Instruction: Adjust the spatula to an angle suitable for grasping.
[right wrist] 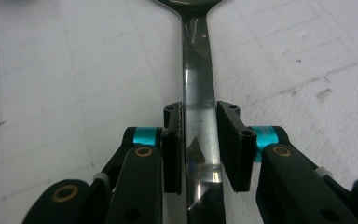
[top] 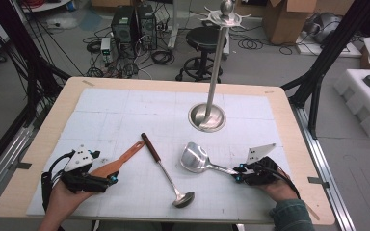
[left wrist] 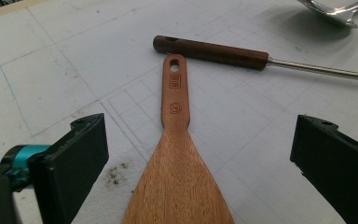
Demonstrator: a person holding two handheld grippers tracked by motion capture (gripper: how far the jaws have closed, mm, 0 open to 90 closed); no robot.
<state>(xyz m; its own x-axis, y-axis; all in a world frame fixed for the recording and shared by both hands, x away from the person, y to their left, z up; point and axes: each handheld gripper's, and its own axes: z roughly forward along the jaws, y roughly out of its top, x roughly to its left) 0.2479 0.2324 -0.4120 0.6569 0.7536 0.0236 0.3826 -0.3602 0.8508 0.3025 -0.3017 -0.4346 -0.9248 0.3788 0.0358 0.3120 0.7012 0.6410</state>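
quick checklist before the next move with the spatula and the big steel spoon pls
1. Right tongs shut on the steel spoon handle: ok, the pads sit on both sides of it.
2. Left tongs open wide enough for the wooden spatula: ok, jaws stand apart on either side, not touching it.
3. Spatula centred between the left jaws: ok.
4. Ladle free of the spatula: cannot tell, its dark handle lies right at the spatula's tip.
5. Hanging stand upright: ok.

Spatula [left wrist: 177, 177]: matt bare wood, visible grain. Scoop [top: 196, 157]: polished metal, glossy. Ladle [top: 166, 172]: shiny metal, dark wood handle. Counter [top: 125, 110]: matt white gridded sheet, scuffed. Gripper [right wrist: 200, 135] pads: matt black plastic.
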